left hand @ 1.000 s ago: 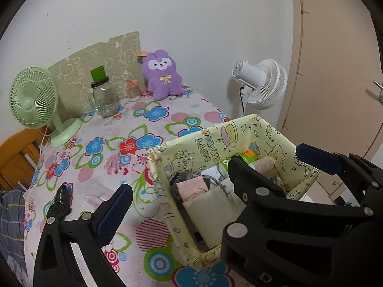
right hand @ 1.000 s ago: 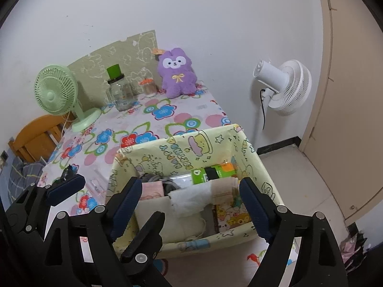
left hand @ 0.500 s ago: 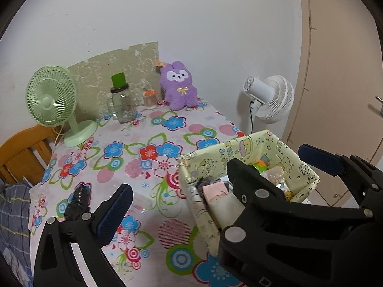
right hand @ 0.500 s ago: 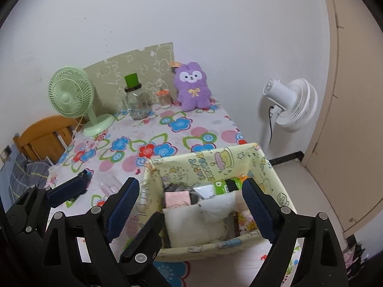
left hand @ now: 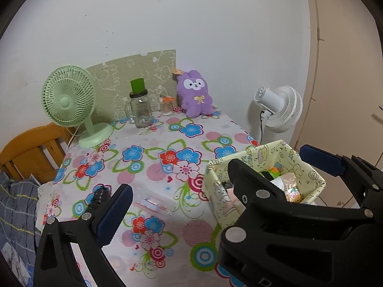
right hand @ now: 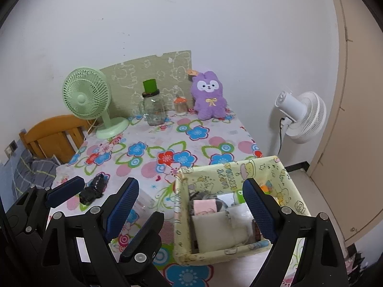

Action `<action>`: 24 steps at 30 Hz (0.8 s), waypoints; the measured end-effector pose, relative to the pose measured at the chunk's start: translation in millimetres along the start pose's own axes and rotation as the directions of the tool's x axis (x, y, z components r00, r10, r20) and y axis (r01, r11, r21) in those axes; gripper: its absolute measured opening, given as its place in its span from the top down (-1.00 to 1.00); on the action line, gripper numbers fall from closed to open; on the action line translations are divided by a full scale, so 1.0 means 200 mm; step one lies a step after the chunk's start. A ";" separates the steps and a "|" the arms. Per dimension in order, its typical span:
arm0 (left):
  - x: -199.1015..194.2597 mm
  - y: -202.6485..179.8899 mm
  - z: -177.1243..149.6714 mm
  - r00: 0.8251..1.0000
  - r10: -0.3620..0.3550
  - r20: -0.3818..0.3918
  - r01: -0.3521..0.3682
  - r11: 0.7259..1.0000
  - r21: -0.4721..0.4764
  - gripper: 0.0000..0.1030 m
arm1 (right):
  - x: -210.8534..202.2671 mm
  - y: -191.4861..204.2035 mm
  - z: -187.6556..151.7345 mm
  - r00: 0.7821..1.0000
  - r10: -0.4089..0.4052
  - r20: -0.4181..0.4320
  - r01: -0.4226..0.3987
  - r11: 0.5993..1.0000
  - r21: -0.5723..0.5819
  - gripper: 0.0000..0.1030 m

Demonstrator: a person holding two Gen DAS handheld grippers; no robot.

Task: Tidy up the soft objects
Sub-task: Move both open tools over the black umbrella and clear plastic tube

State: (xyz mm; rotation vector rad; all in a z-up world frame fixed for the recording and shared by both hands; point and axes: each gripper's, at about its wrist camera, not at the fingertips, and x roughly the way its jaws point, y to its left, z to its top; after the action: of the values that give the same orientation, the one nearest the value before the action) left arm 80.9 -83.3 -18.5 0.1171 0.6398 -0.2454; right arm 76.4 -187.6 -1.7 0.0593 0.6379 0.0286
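Two grippers up and both empty: your left gripper point(left hand: 213, 184) has its blue pads spread wide over the near half of the tabletop point(left hand: 153, 148), and your right gripper point(right hand: 191, 202) is released too, its fingers point(right hand: 257, 209) straddling the fabric basket point(right hand: 229, 174). That yellow cartoon-print basket sits at the near right corner of the tabletop, and you can see it from the left wrist as well point(left hand: 282, 150). Inside it, a pink folded cloth point(right hand: 204, 206) lies against the left wall, a cream pad point(right hand: 215, 228) fills the near part, and something grey is tucked behind them, too bunched to name. Over by the near left edge, a small black soft item point(right hand: 93, 190) lies alone on the flowered cloth, well apart from the basket; the left wrist camera catches it just past your left finger point(left hand: 100, 195). At the far edge, the purple plush bunny point(right hand: 209, 95) sits upright against the wall, with a small orange-lidded jar point(right hand: 180, 106) beside it, then a glass jar with a green top point(right hand: 153, 107), then the green desk fan point(right hand: 86, 96) at the far left corner
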 end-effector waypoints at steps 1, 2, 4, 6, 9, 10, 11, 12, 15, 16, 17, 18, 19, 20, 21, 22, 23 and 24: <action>-0.01 0.01 0.00 1.000 0.001 0.003 -0.001 1.000 -0.001 -0.99 | 0.00 0.01 0.00 1.000 0.000 0.002 0.000 1.000 -0.001 -0.76; -0.01 0.02 0.00 1.000 0.002 0.006 -0.002 1.000 -0.002 -0.99 | -0.01 0.02 0.00 1.000 0.001 0.005 -0.001 1.000 -0.002 -0.76; -0.02 0.04 0.00 1.000 0.006 0.012 -0.006 1.000 -0.005 -0.99 | -0.01 0.05 0.01 1.000 0.001 0.009 -0.001 1.000 -0.005 -0.76; -0.04 0.08 0.00 1.000 0.011 0.019 -0.011 1.000 -0.011 -0.99 | -0.02 0.08 0.01 1.000 0.006 0.015 -0.006 1.000 -0.010 -0.76; -0.05 0.12 0.00 0.999 0.023 0.024 -0.023 1.000 -0.019 -0.99 | -0.03 0.12 0.02 1.000 0.014 0.021 -0.013 1.000 -0.021 -0.76; -0.05 0.13 0.00 0.999 0.028 0.025 -0.028 0.999 -0.023 -0.99 | -0.03 0.13 0.02 1.000 0.016 0.022 -0.015 1.000 -0.023 -0.76; -0.05 0.14 0.00 0.999 0.031 0.026 -0.031 0.999 -0.025 -0.99 | -0.02 0.15 0.02 1.000 0.020 0.023 -0.019 0.999 -0.027 -0.77; -0.05 0.16 0.00 0.999 0.037 0.026 -0.036 0.999 -0.029 -0.99 | -0.02 0.16 0.02 0.999 0.023 0.023 -0.022 0.999 -0.030 -0.77; -0.05 0.21 -0.01 0.999 0.048 0.025 -0.047 0.998 -0.040 -0.99 | -0.01 0.20 0.02 0.999 0.038 0.022 -0.037 0.998 -0.042 -0.77; -0.05 0.22 -0.01 0.998 0.051 0.024 -0.050 0.998 -0.043 -0.99 | 0.00 0.22 0.02 0.999 0.044 0.020 -0.043 0.998 -0.046 -0.77; -0.05 0.24 -0.02 0.998 0.058 0.022 -0.057 0.997 -0.047 -0.99 | 0.00 0.23 0.03 0.999 0.050 0.017 -0.049 0.998 -0.051 -0.76; -0.05 0.25 -0.02 0.998 0.062 0.021 -0.061 0.997 -0.049 -0.99 | 0.01 0.24 0.03 0.998 0.055 0.012 -0.055 0.997 -0.054 -0.77; -0.04 0.26 -0.03 0.998 0.067 0.020 -0.066 0.997 -0.050 -0.99 | 0.02 0.25 0.02 0.998 0.060 0.010 -0.060 0.997 -0.057 -0.76; -0.04 0.27 -0.03 0.997 0.070 0.020 -0.069 0.996 -0.050 -0.99 | 0.03 0.26 0.02 0.998 0.065 0.009 -0.064 0.996 -0.059 -0.77; -0.04 0.28 -0.03 0.997 0.076 0.019 -0.075 0.996 -0.051 -0.99 | 0.04 0.28 0.02 0.998 0.069 0.007 -0.069 0.996 -0.059 -0.77; -0.03 0.30 -0.04 0.997 0.080 0.017 -0.079 0.995 -0.052 -0.99 | 0.05 0.29 0.02 0.997 0.075 0.005 -0.075 0.995 -0.060 -0.77; -0.03 0.31 -0.04 0.996 0.083 0.016 -0.082 0.995 -0.053 -0.99 | 0.06 0.30 0.02 0.997 0.080 0.002 -0.079 0.995 -0.062 -0.76; -0.02 0.32 -0.05 0.996 0.085 0.013 -0.085 0.995 -0.056 -0.99 | 0.07 0.31 0.02 0.996 0.084 -0.002 -0.084 0.994 -0.063 -0.76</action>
State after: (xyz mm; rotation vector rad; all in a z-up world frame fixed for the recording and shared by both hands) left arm 89.1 -18.6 -21.5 0.0891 0.6246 -0.1462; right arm 88.8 -125.1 -3.2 0.0249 0.6333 0.1303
